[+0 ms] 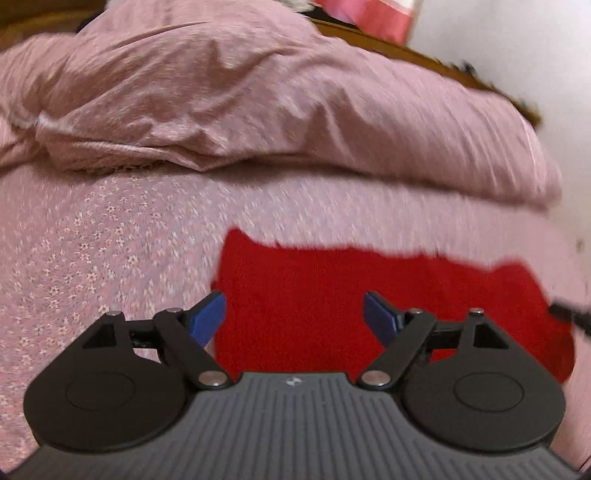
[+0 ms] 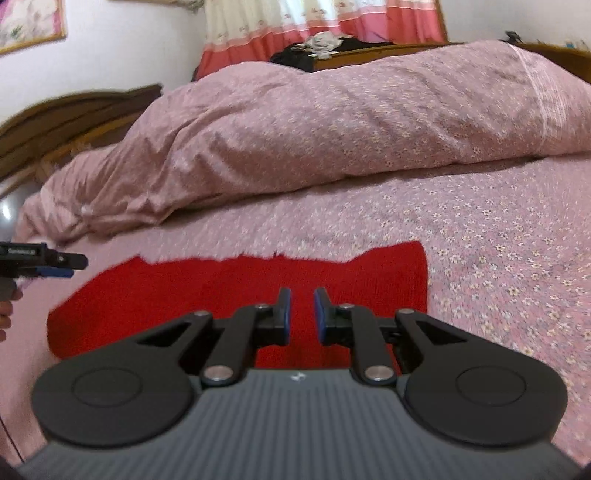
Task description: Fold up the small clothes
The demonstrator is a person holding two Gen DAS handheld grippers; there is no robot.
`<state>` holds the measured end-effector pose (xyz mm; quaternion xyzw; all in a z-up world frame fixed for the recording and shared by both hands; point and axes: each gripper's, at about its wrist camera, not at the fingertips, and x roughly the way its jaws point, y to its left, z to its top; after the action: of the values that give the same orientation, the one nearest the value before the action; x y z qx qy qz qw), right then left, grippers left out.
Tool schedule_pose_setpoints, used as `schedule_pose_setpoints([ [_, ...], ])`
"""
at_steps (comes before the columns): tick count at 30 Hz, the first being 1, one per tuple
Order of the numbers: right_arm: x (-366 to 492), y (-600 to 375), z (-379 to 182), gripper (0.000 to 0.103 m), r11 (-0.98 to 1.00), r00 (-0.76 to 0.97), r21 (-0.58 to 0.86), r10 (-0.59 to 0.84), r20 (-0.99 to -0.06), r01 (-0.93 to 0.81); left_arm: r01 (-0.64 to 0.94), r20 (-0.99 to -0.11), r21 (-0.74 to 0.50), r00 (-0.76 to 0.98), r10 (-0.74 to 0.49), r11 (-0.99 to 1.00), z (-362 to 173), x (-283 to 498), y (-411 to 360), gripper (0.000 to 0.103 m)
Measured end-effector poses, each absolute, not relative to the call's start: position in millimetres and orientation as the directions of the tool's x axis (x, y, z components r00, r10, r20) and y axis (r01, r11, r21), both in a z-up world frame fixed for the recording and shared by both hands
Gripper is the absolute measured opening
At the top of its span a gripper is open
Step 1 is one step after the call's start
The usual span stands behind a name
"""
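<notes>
A small red garment lies flat on the pink flowered bed sheet. My left gripper is wide open and empty above the garment's left part. In the right wrist view the same red garment spreads across the sheet. My right gripper hovers over its right half with the jaws a narrow gap apart and nothing between them. The left gripper also shows at the left edge of the right wrist view, beyond the garment's left end.
A bunched pink quilt lies across the bed behind the garment, also in the right wrist view. A wooden bed frame, a white wall and pink curtains stand behind.
</notes>
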<state>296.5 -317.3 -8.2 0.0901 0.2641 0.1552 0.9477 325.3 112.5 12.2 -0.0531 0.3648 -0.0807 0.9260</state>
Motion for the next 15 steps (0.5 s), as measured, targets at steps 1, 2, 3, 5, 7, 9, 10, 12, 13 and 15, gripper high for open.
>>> schedule_pose_setpoints([
  [1, 291.1, -313.8, -9.0, 0.017, 0.935, 0.806, 0.237, 0.348, -0.48, -0.263, 0.127, -0.668, -0.133, 0.721, -0.183, 0.983, 7.8, 317.8, 108.1, 0.084],
  [2, 287.8, -310.3, -10.3, 0.017, 0.935, 0.795, 0.222, 0.354, -0.492, -0.278, 0.138, -0.672, -0.114, 0.719, -0.179, 0.984, 2.9, 312.7, 104.3, 0.084],
  [3, 286.6, -304.7, -12.9, 0.017, 0.935, 0.776, 0.202, 0.354, -0.522, -0.291, 0.145, -0.682, -0.091, 0.712, -0.168, 0.985, -3.3, 309.7, 100.6, 0.084],
  [5, 292.8, -289.9, -22.9, 0.016, 0.952, 0.732, 0.141, 0.299, -0.612, -0.271, 0.113, -0.723, -0.001, 0.687, -0.079, 0.994, -18.7, 311.8, 93.5, 0.084],
  [7, 300.8, -280.5, -30.2, 0.015, 0.962, 0.735, 0.108, 0.261, -0.626, -0.25, 0.048, -0.759, 0.054, 0.651, 0.01, 0.997, -34.4, 316.6, 95.1, 0.085],
  [9, 315.8, -274.5, -35.9, 0.012, 0.968, 0.748, 0.098, 0.24, -0.619, -0.229, -0.002, -0.772, -0.061, 0.634, -0.045, 0.998, -45.2, 320.0, 110.8, 0.085],
  [10, 323.6, -273.4, -39.0, 0.012, 0.97, 0.752, 0.1, 0.237, -0.616, -0.223, -0.025, -0.776, -0.116, 0.627, -0.075, 0.993, -48.9, 321.4, 119.5, 0.086],
  [12, 336.8, -273.6, -44.9, 0.01, 0.97, 0.764, 0.116, 0.239, -0.599, -0.212, -0.041, -0.771, -0.179, 0.627, -0.114, 0.983, -53.0, 320.7, 131.2, 0.086],
  [13, 341.9, -273.4, -46.5, 0.01, 0.97, 0.769, 0.125, 0.241, -0.593, -0.207, -0.036, -0.765, -0.186, 0.633, -0.121, 0.982, -54.4, 319.0, 133.1, 0.086],
  [15, 346.3, -272.2, -47.3, 0.01, 0.971, 0.775, 0.131, 0.239, -0.585, -0.201, -0.029, -0.757, -0.178, 0.642, -0.118, 0.984, -54.1, 316.2, 132.0, 0.086],
])
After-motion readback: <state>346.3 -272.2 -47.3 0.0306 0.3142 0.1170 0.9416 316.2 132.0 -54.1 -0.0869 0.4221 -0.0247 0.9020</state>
